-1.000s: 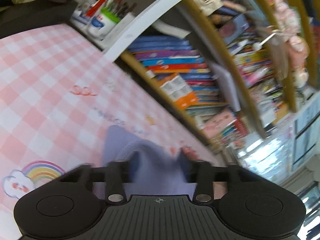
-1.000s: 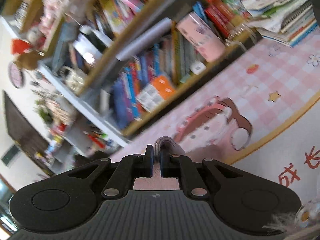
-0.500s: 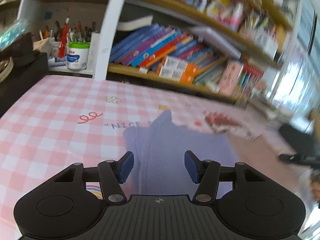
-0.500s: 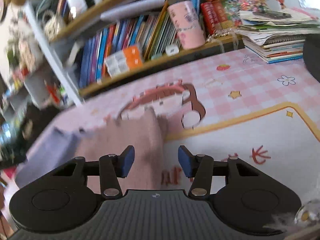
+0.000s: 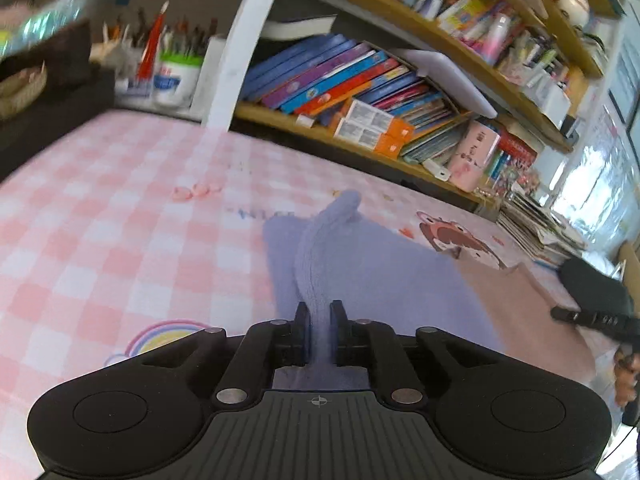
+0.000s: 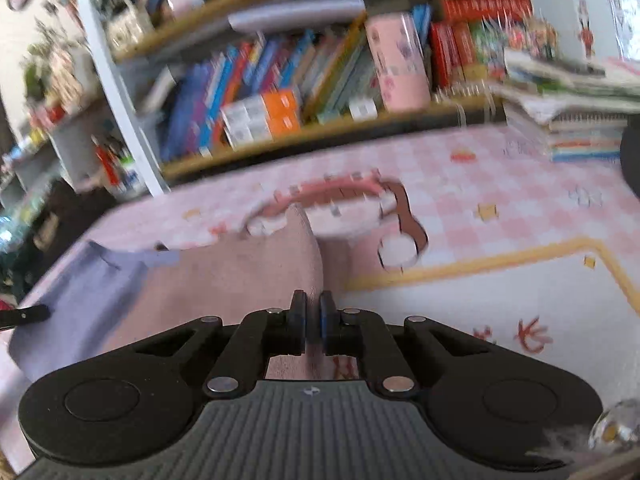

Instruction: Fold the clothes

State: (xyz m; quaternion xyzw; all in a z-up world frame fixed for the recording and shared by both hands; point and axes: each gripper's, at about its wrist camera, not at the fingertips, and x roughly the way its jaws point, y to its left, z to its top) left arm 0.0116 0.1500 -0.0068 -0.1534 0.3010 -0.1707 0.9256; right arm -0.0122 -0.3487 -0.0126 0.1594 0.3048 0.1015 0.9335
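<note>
A garment, lavender on its left part (image 5: 372, 276) and dusty pink on its right part (image 6: 224, 276), lies on a pink checked mat (image 5: 120, 208). My left gripper (image 5: 319, 320) is shut on a raised fold of the lavender cloth at its near edge. My right gripper (image 6: 312, 312) is shut on a raised fold of the pink cloth. The lavender part also shows at the left of the right wrist view (image 6: 80, 292). The right gripper's black body shows at the right edge of the left wrist view (image 5: 596, 304).
A wooden bookshelf (image 5: 360, 136) full of books runs along the mat's far edge. A cup of pens (image 5: 176, 76) stands at the far left. A stack of notebooks (image 6: 572, 120) sits at the far right. A white upright post (image 5: 240, 48) rises behind the mat.
Half a second ago both grippers were open over the flat garment. Now both have closed and each pinches up a fold of cloth.
</note>
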